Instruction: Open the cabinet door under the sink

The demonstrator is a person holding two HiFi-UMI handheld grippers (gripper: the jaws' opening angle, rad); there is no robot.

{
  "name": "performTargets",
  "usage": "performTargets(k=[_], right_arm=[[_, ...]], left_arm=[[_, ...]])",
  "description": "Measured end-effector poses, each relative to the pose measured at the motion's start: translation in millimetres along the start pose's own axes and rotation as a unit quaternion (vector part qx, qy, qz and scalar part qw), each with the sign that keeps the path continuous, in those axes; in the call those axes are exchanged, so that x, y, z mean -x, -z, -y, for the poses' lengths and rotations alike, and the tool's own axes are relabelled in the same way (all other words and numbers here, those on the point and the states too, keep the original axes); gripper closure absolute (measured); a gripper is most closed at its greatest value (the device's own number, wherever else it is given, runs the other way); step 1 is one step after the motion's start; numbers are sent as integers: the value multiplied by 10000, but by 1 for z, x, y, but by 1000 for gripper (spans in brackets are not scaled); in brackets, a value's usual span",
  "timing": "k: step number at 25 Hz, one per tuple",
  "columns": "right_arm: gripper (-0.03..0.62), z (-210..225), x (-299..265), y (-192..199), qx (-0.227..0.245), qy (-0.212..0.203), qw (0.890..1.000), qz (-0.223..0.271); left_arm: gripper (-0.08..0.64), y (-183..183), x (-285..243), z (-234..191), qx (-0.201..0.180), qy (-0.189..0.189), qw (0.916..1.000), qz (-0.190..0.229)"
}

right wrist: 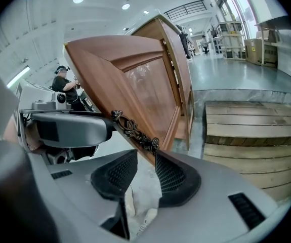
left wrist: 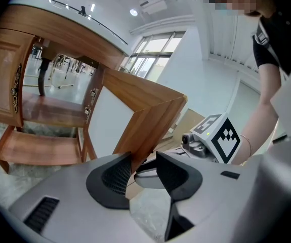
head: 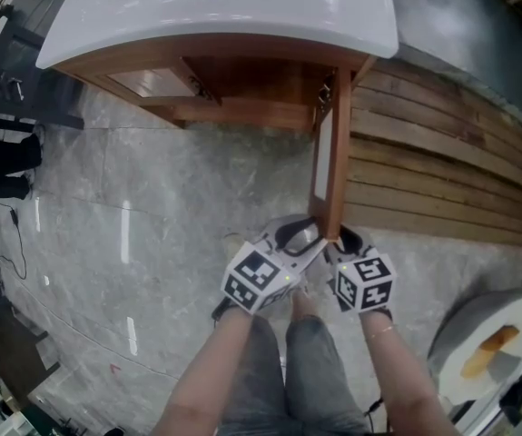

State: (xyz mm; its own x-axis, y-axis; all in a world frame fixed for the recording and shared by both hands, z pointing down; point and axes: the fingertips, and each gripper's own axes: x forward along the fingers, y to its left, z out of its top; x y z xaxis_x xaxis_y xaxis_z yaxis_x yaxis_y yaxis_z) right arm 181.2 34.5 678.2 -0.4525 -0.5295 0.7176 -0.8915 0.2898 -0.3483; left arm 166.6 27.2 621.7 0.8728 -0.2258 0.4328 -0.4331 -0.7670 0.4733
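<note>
- The cabinet door (head: 333, 153) under the white sink (head: 215, 7) stands swung right out towards the person, edge-on from above. As I judge it the opening is all but done.
- The left gripper (left wrist: 142, 171) has its jaws well apart with the door's lower corner between them. The wood lies against one pad, but I see no squeeze.
- The right gripper (right wrist: 141, 171) is also parted. The door's edge and the lower end of the ornate metal handle (right wrist: 135, 130) sit at its mouth, touching the inner pad at most.
- With neither one clamped, the door could slide free and drift back on its hinges.
- Hauling it wider from here would likely strain the hinges, since it looks near the end of its swing.
- The two grippers sit just beside each other on either side of the edge. A careless twist could knock them together or snag a jaw on the handle's scrollwork.
- The person's legs are right under the door's corner, so a sudden tug risks a bump.
- The door is reddish-brown wood with a framed, raised panel, and its inner face is plain and pale.
- Its twin, the left-hand door (head: 156, 82), is shut.
</note>
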Motion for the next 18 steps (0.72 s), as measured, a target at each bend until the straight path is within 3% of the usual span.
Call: performTargets(k=[8,13,18], right_arm=[[495,-15,31,-13,370,-185,9990,160],[495,-20,55,-33,502,-265,9979,302],[499,-33,87,-62,635,-342,9966,405]], left_arm=[[414,-2,23,15,-16,-82,10000,-30],[414,-26,36,24,-217,-336,9992,33],[417,-54,50,42,-332,-322,9989,8]])
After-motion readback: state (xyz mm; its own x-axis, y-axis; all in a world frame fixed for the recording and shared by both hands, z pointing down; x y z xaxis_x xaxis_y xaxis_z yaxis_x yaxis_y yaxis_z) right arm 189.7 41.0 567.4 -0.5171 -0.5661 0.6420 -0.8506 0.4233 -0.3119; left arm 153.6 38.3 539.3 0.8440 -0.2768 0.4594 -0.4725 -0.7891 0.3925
